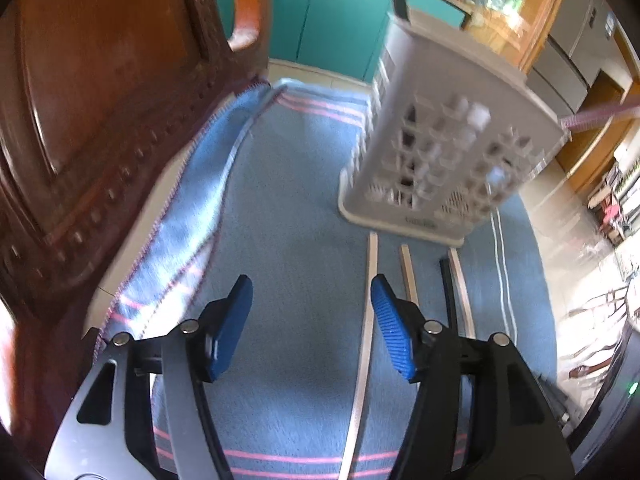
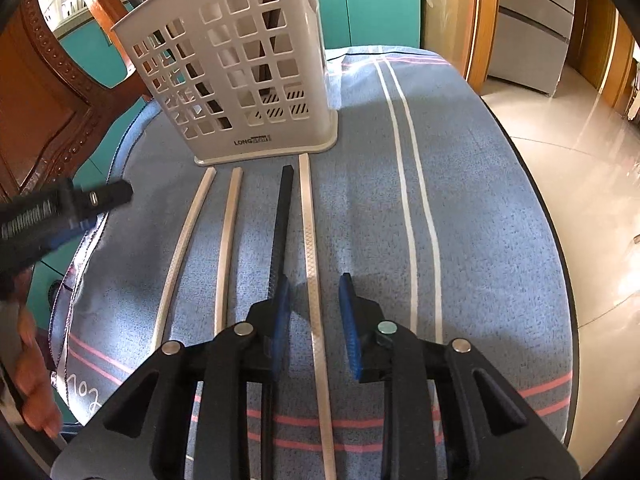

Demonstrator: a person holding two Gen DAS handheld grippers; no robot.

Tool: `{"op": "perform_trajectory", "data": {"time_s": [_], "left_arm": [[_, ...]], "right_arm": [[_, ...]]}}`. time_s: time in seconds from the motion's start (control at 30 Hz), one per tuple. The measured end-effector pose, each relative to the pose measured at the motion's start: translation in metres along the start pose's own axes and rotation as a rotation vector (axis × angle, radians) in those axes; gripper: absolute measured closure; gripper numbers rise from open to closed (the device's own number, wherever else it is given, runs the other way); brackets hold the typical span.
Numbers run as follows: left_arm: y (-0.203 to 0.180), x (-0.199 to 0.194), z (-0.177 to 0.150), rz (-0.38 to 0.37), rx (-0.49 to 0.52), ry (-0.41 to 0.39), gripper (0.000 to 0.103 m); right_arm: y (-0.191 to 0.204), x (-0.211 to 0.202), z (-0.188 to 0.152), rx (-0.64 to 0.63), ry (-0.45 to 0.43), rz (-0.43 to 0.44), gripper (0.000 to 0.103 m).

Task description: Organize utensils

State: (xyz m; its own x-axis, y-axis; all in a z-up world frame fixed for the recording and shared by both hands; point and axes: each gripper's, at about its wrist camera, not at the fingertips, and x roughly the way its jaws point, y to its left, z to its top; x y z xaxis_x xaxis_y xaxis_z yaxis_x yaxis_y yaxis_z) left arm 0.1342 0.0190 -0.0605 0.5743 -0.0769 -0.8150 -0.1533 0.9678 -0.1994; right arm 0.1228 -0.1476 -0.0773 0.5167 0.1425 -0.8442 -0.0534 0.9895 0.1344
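Note:
A white perforated utensil holder [image 2: 240, 76] stands on the blue cloth, with dark sticks inside it; it also shows in the left wrist view [image 1: 448, 152]. In front of it lie three pale chopsticks and one black chopstick [image 2: 282, 232]. My right gripper [image 2: 314, 292] is open, its jaws straddling the rightmost pale chopstick [image 2: 310, 240] just above the cloth. My left gripper [image 1: 312, 292] is open and empty over bare cloth, left of the nearest pale chopstick [image 1: 366, 320]. It also shows in the right wrist view [image 2: 100, 198] at the left edge.
A blue striped cloth [image 2: 480, 240] covers the round table. A carved wooden chair back [image 1: 100, 100] stands close on the left. Teal cabinets [image 1: 328, 12] are behind, and shiny tiled floor [image 2: 580, 140] lies past the table's right edge.

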Motion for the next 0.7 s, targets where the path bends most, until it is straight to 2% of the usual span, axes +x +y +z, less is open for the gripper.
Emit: {"op": "perform_trajectory", "data": {"time_s": [0.1,0.27,0.57,0.7], "left_arm": [[-0.009,0.006,-0.007,0.000,0.029,0.030,0.041],[-0.018,0.007,-0.009,-0.012,0.048,0.032,0.040],[-0.018,0.005,-0.013,-0.010,0.044,0.038,0.038],[-0.019,0.006,-0.014,-0.011,0.046,0.043,0.038]], "right_arm": [[0.001,0.001,0.000,-0.008,-0.008,-0.006,0.077],[0.001,0.000,-0.001,-0.012,-0.010,-0.002,0.077],[0.000,0.000,-0.002,-0.006,-0.015,-0.013,0.085],[-0.002,-0.001,-0.002,0.004,-0.003,0.005,0.092]]}}
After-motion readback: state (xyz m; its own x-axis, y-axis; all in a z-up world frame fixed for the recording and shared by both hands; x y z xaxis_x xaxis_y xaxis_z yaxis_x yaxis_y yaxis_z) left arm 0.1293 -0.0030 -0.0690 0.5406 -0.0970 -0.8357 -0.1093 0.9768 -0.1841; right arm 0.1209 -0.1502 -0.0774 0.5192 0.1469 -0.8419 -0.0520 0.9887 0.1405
